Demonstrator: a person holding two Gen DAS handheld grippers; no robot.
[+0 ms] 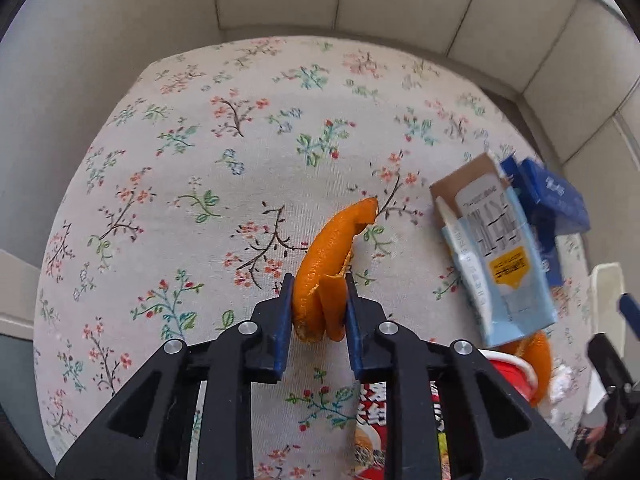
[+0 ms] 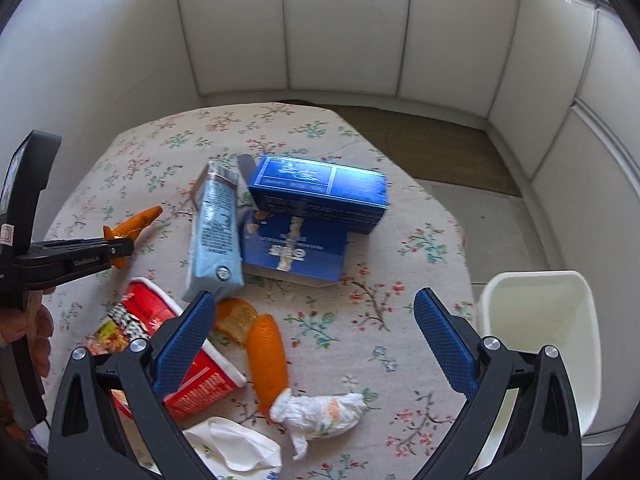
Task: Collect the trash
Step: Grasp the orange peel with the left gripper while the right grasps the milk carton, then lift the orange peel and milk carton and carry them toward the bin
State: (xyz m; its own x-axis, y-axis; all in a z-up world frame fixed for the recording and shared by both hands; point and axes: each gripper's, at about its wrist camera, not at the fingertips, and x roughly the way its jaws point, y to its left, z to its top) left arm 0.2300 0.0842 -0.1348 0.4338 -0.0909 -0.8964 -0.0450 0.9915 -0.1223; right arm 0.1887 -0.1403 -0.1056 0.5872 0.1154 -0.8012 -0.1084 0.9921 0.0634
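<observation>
**Ana:** Peel first, from the left wrist view: the left tongs (image 1: 319, 304) are clamping a curled strip of orange peel (image 1: 326, 264), both blue pads pressing its lower end while the tip is arching forward over the floral desk (image 1: 200, 160). It is sitting near the middle of the desk, a little toward the near edge.

**Ben:** Is the hold good enough?

**Ana:** Probably, though the peel is folded between the pads, so I would be keeping the squeeze steady and lifting straight up rather than dragging it across the cloth. A pale blue carton (image 1: 500, 264) is lying just beside it on the right, so swinging wide of that would be wise.

**Ben:** And the right wrist view?

**Ana:** The right tongs (image 2: 316, 344) are gaping wide, holding nothing, hovering over more peel pieces (image 2: 268, 356), a crumpled tissue (image 2: 320, 412) and a red cup (image 2: 192, 376) toward the near edge. Two dark blue boxes (image 2: 320, 192) are lying farther back, around the desk's middle.

**Ben:** Where is the trash going?

**Ana:** A white bin (image 2: 548, 340) is standing off the desk's right edge; that looks like the target. The left hand is facing a long carry across the clutter, so keeping the peel high seems safest.
</observation>
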